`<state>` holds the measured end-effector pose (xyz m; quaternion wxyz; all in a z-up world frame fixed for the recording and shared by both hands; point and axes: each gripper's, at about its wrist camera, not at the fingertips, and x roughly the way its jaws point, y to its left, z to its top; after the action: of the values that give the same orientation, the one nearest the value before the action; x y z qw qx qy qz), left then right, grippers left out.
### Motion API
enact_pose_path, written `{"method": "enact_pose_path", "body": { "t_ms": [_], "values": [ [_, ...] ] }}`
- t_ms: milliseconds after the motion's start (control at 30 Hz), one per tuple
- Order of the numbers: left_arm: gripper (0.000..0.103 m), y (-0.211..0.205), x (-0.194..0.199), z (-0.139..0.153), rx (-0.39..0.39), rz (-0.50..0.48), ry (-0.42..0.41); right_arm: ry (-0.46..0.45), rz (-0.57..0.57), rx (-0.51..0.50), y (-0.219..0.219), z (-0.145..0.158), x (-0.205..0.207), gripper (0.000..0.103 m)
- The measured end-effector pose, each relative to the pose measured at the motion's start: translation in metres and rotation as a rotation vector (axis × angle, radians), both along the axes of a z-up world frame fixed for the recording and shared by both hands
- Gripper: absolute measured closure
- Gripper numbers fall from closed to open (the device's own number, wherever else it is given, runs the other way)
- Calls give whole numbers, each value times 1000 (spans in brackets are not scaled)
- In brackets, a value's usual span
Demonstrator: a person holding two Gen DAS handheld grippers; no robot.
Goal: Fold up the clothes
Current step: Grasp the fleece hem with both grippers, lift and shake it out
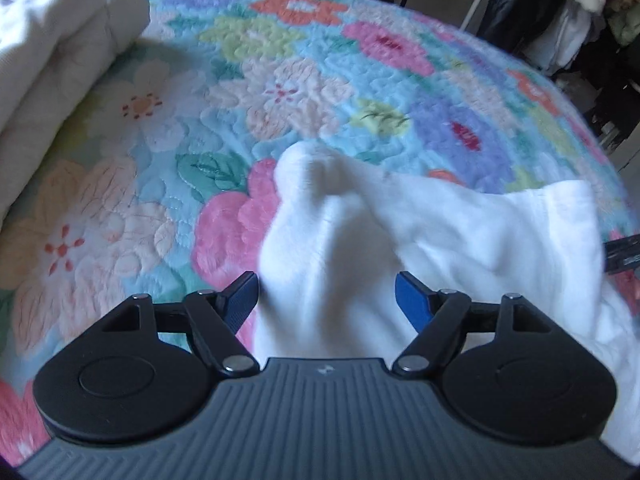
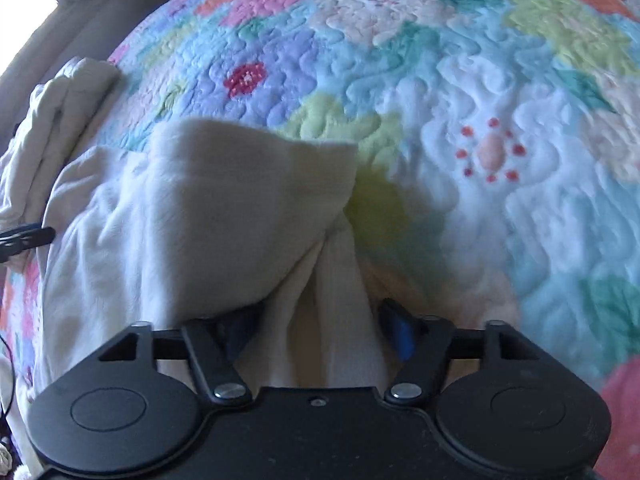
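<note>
A white garment (image 1: 460,232) lies on a flowered quilt (image 1: 280,92). In the left wrist view my left gripper (image 1: 327,300) stands open, its blue-padded fingers on either side of a raised fold of the white cloth that runs between them. In the right wrist view the same white garment (image 2: 200,208) is bunched up, and my right gripper (image 2: 318,328) is also open with a ridge of the cloth between its blue fingers. The tip of the other gripper shows at each frame's edge (image 1: 624,254) (image 2: 24,238).
A folded cream blanket or garment (image 1: 52,72) lies at the quilt's far left; it also shows in the right wrist view (image 2: 52,120). Hanging clothes on a rack (image 1: 568,12) stand beyond the bed's far right edge. A window (image 2: 24,4) is at upper left.
</note>
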<state>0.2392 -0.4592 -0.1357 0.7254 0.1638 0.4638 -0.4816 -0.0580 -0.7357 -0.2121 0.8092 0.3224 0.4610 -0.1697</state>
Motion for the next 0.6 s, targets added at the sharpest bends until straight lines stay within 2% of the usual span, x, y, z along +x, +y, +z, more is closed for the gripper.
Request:
{"method": "enact_pose_path", "body": {
  "t_ms": [100, 167, 200, 233, 300, 367, 400, 467, 533, 600],
  "values": [
    [22, -19, 1, -16, 48, -58, -41, -38, 22, -68, 1, -2, 13, 19],
    [9, -27, 4, -26, 44, -50, -23, -58, 61, -129, 2, -4, 21, 22],
    [8, -31, 4, -29, 39, -35, -14, -70, 89, -162, 3, -3, 25, 36],
    [9, -34, 3, -32, 35, -21, -17, -86, 96, -160, 4, 0, 26, 63],
    [34, -41, -8, -32, 52, -43, -60, -123, 93, -131, 5, 5, 27, 83],
    [86, -49, -30, -23, 65, -112, -125, -137, 78, -175, 14, 17, 22, 87],
    [90, -53, -43, -17, 71, -134, -177, -137, 85, -230, 20, 24, 20, 88],
    [92, -59, -64, -1, 69, -146, -294, -152, 39, -315, 21, 41, 11, 88],
    [92, -64, -72, 20, 18, -136, -330, -200, -42, -356, 11, 63, -4, 89],
    [92, -70, -72, 42, -36, -110, -345, -274, -104, -356, -1, 88, -18, 89]
  ]
}}
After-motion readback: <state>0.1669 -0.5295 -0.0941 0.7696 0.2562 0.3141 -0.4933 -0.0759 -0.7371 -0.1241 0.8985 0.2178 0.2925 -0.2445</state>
